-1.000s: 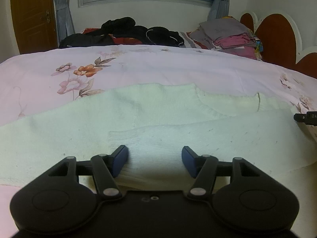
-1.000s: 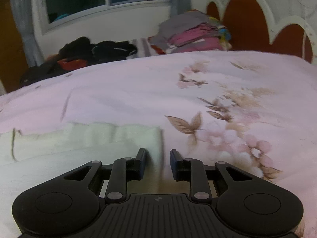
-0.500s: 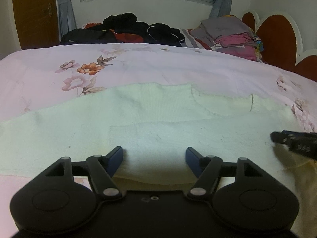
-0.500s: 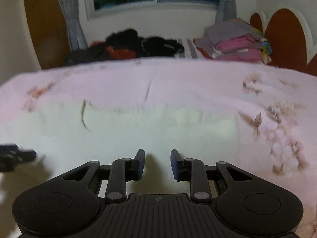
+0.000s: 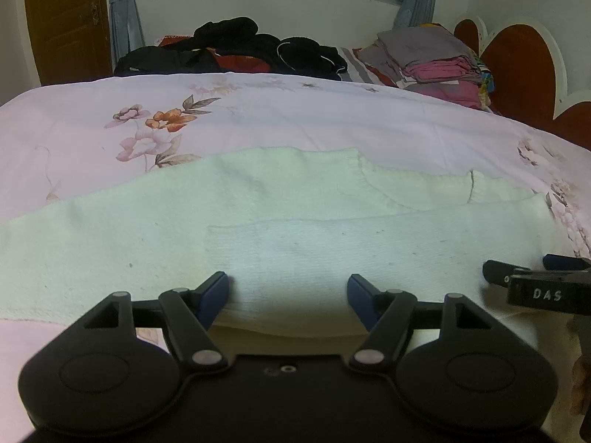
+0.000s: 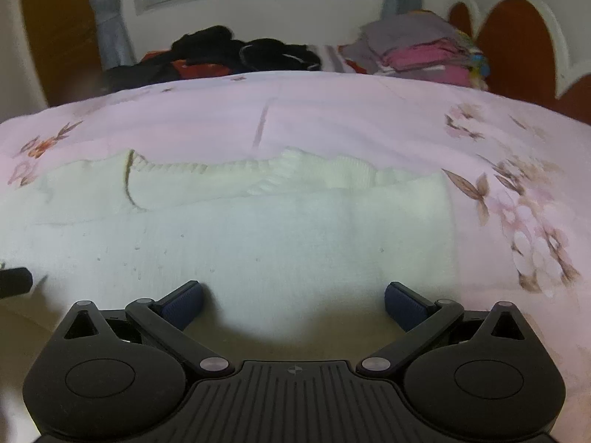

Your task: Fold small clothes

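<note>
Two grippers are being held over a cream knitted garment (image 5: 295,229) spread flat on a pink floral bedspread (image 5: 295,118). The left gripper (image 5: 288,288) is being kept apart above the garment's near fold, nothing pinched; the right gripper (image 6: 293,301) is being opened wide, nothing gripped.

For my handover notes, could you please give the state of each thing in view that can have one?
White knit garment: spread flat on the bed, partly folded over.
Left hand-held gripper: open, holding nothing.
Right hand-held gripper: jaws opening wide, nothing pinched.
Folded clothes stack: piled neatly.
Dark clothes: unfolded heap.
</note>
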A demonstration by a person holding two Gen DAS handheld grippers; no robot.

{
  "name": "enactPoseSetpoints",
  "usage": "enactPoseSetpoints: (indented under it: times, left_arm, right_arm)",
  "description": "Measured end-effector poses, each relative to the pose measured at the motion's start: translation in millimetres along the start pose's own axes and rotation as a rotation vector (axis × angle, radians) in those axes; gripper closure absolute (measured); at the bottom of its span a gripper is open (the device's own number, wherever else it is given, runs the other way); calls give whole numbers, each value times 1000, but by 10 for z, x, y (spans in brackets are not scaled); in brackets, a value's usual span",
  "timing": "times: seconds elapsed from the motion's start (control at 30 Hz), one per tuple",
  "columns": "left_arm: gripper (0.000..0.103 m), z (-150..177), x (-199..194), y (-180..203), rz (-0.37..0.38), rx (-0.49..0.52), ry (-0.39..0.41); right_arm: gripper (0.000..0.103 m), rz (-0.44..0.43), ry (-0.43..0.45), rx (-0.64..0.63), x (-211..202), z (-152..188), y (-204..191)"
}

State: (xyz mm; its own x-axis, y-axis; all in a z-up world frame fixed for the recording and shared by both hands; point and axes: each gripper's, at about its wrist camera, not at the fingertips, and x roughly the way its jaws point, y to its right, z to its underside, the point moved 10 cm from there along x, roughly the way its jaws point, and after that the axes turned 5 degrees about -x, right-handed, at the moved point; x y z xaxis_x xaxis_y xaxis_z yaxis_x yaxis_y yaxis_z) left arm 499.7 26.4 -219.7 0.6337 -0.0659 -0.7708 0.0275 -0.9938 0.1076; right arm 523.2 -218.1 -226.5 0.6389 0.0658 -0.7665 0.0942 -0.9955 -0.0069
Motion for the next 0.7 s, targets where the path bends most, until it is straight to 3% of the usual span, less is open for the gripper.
enactPoseSetpoints:
  times: [0.13, 0.2, 0.23, 0.3, 0.37, 0.4, 0.47, 0.7]
  left_arm:
    - [32, 2, -1, -2, 3, 2, -5]
    - [32, 4, -21, -13, 5, 2, -4]
    - [32, 3, -31, -23, 5, -1, -1]
    - [32, 5, -46, -43, 4, -8, 1]
    - [32, -2, -81, -68, -2, -11, 9]
    - [32, -8, -106, -88, -6, -16, 14]
    - [32, -22, -165, -158, -8, -28, 15]
    - [31, -17, -360, -652, -47, -115, 8]
  right_arm:
    - [0, -14, 11, -29, -55, -28, -1]
    - [0, 9, 41, 55, -141, -26, 42]
    - [0, -23, 43, 74, -195, -34, 0]
    - [0, -71, 81, 53, -306, -81, -155]
    - [2, -52, 114, 10, -363, -117, -300]
    - [7, -46, 114, -5, -353, -119, -359]
    - [39, -32, 57, -11, -237, -33, -383]
    - [40, -35, 73, 11, -370, 10, -373]
